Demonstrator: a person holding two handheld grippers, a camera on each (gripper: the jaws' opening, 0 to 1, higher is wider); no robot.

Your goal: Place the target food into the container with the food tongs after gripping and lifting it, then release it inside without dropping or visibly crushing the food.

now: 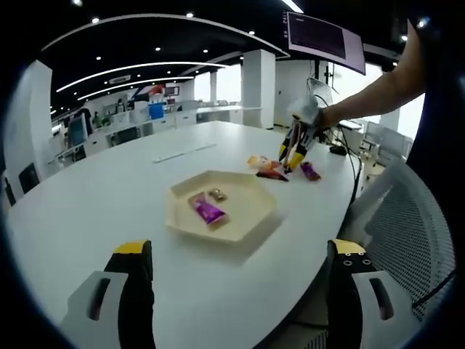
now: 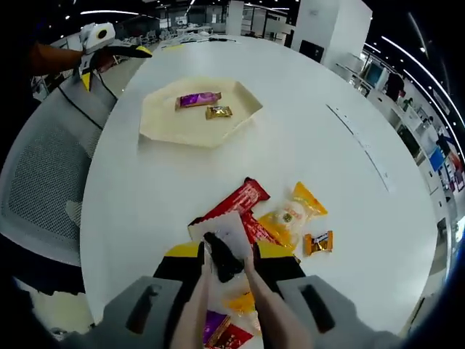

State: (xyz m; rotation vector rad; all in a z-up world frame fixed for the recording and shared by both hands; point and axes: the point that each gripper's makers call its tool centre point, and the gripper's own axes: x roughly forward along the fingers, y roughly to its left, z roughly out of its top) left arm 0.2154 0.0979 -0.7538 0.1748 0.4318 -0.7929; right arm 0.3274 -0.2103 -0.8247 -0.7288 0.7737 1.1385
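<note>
Gripping tongs [image 2: 221,256], tips possibly hidden

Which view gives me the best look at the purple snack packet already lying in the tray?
The left gripper view: the purple packet sits near the middle, large and unobstructed in the tray, beside a small gold sweet. The right gripper view shows the same packet farther off and smaller, though still uncovered.

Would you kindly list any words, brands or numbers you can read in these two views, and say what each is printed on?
None can be read.
Purple packet and gold packet in the tray: print too small.
Red packet, yellow packet, small orange packet: markings blurred.
Hanging screen: lines of text, too blurred.
</note>
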